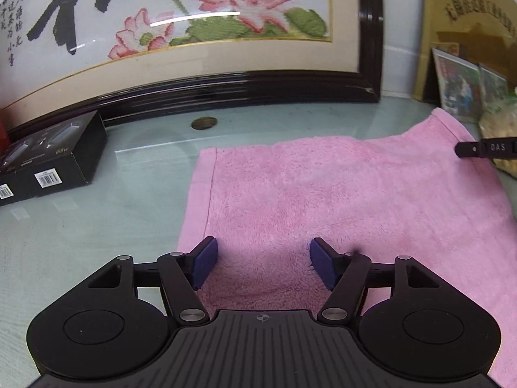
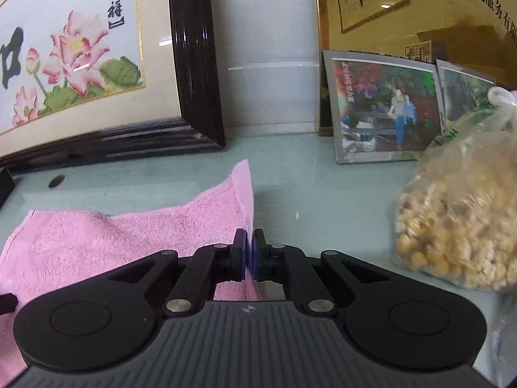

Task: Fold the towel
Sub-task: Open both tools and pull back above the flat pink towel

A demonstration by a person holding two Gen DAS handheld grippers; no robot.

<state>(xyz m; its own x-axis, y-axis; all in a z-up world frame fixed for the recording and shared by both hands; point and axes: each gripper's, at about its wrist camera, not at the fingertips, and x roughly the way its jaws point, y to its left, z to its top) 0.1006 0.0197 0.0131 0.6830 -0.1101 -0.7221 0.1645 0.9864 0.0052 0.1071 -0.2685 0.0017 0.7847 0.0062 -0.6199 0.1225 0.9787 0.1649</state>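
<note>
Though pinched, one pink towel [image 2: 97,239]

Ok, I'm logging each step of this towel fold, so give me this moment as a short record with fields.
towel: pink towel spread on the glass table, right edge lifted
left tool: left tool open over the towel's near edge, pads not pressing
right tool: right tool shut on the towel's right edge
left of towel: black box
right of towel: bag of yellow snacks
behind: framed lotus embroidery, standing photos
fold: not yet made
</note>
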